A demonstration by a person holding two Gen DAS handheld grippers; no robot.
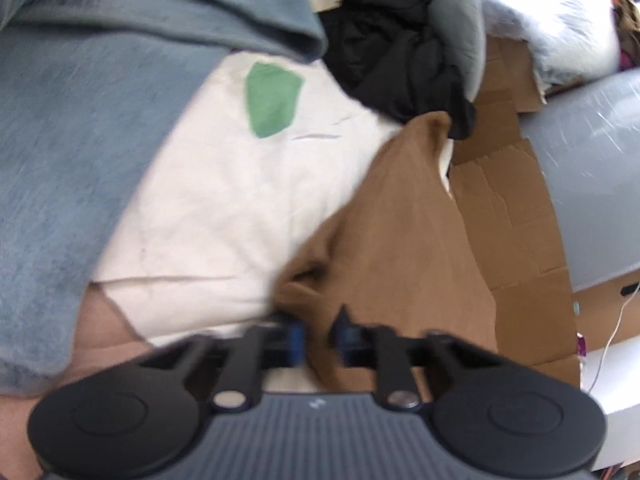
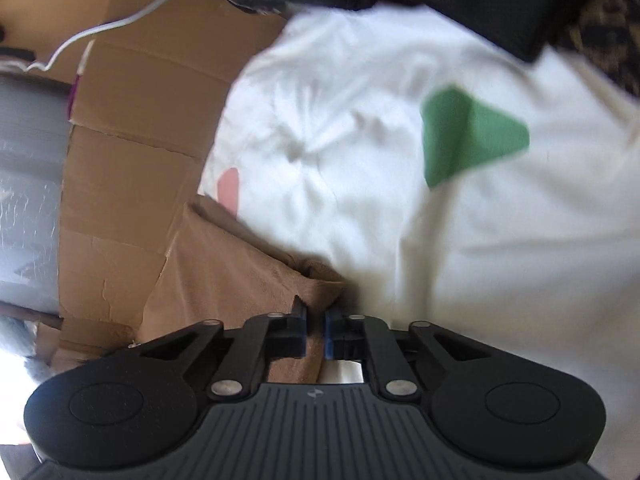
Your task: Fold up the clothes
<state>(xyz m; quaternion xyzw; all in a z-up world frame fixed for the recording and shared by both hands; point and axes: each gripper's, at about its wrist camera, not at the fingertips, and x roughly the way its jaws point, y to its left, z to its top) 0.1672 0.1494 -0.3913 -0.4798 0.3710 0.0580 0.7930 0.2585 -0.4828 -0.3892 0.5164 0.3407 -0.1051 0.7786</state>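
A brown garment (image 1: pixel 392 232) lies partly over a white cloth (image 1: pixel 224 200) that carries a green patch (image 1: pixel 272 98). My left gripper (image 1: pixel 318 338) is shut on a bunched edge of the brown garment, which runs between its blue pads. In the right wrist view the same brown garment (image 2: pixel 232 276) lies beside the white cloth (image 2: pixel 360 152) with its green patch (image 2: pixel 468 132). My right gripper (image 2: pixel 316 332) is shut on the brown fabric's edge, its blue pads nearly touching. Both views are motion-blurred.
A blue-grey garment (image 1: pixel 80 140) covers the left side. A heap of black (image 1: pixel 396 64) and grey clothes sits at the back. Flattened cardboard (image 1: pixel 516 220) and a grey surface (image 1: pixel 592 184) lie to the right. A white cable (image 2: pixel 100 36) crosses cardboard (image 2: pixel 128 152).
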